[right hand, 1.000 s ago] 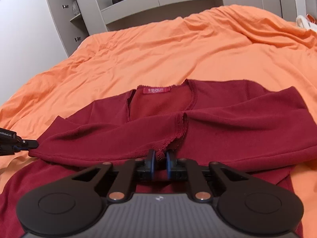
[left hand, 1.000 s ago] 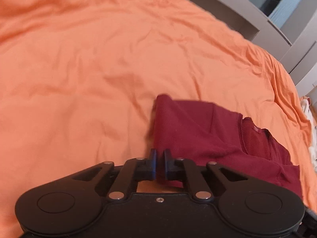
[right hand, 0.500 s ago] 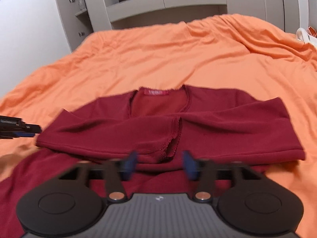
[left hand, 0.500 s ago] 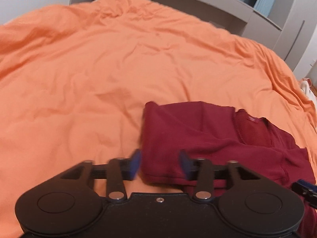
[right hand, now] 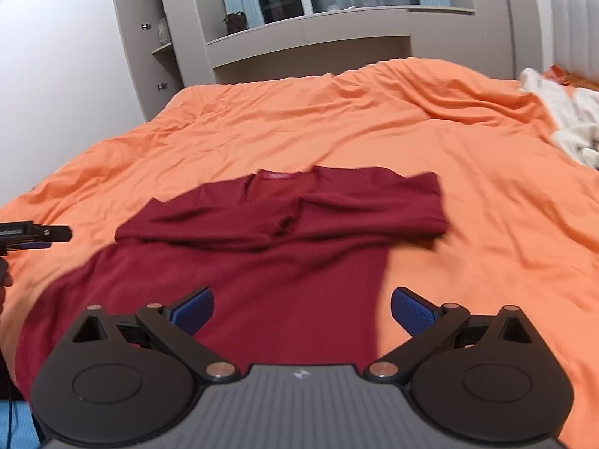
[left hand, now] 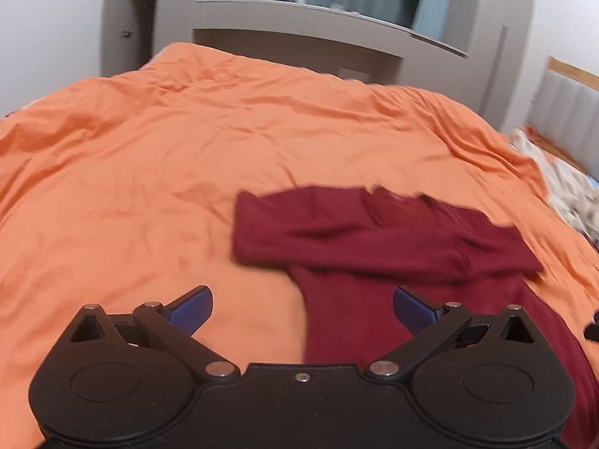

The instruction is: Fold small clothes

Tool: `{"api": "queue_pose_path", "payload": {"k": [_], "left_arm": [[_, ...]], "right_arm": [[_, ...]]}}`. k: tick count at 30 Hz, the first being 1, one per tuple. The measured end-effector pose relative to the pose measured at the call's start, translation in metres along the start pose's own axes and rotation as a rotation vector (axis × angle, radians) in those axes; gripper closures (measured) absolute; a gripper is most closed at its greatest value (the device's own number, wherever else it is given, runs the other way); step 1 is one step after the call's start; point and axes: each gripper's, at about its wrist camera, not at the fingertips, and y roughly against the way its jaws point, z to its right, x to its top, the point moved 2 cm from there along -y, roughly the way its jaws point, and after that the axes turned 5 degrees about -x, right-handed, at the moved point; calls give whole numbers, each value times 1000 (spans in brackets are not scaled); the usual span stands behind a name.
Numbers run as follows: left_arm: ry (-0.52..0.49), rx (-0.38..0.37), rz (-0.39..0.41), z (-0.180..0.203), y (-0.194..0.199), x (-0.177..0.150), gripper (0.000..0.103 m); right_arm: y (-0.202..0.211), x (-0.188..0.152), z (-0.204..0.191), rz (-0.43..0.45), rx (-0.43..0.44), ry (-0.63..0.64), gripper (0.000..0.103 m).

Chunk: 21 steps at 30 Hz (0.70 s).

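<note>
Dark red top (right hand: 284, 247) lay on the orange bed (right hand: 374, 123), both sleeves folded across the chest. Left hand-held gripper (left hand: 302, 308) and right hand-held gripper (right hand: 302, 308) were both opening wide, nothing between the jaws. Risk: grabbing the hem unevenly could drag the sleeves loose. Only the right view showed the neck label, plus the other gripper's tip.

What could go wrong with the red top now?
1. Both sleeves are folded across the top, but their ends meet loosely in the middle; moving it could let them slide apart.
2. The left gripper and right gripper are opening, nothing between them. A careless next grab might bunch the orange cover too.
</note>
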Motion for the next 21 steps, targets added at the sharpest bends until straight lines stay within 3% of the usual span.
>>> {"api": "queue_pose_path", "payload": {"k": [7,10,14,18,21], "left_arm": [[-56,-86,-19,9,37,-53,1],[-43,-112,-66,6,40,-66,8],[-34,-138,-95,6,40,-73,23],[-46,-190,-122,13,43,-78,30],[-21,-183,-134,14,47,-82,39]], "right_arm": [[49,-47,17,-8,-14,-49,0],[59,-62,20,-18,-5,-91,2],[64,-79,23,-37,-19,-137,17],[69,-88,20,-52,-22,-140,28],[71,-95,18,-56,-23,-153,41]]}}
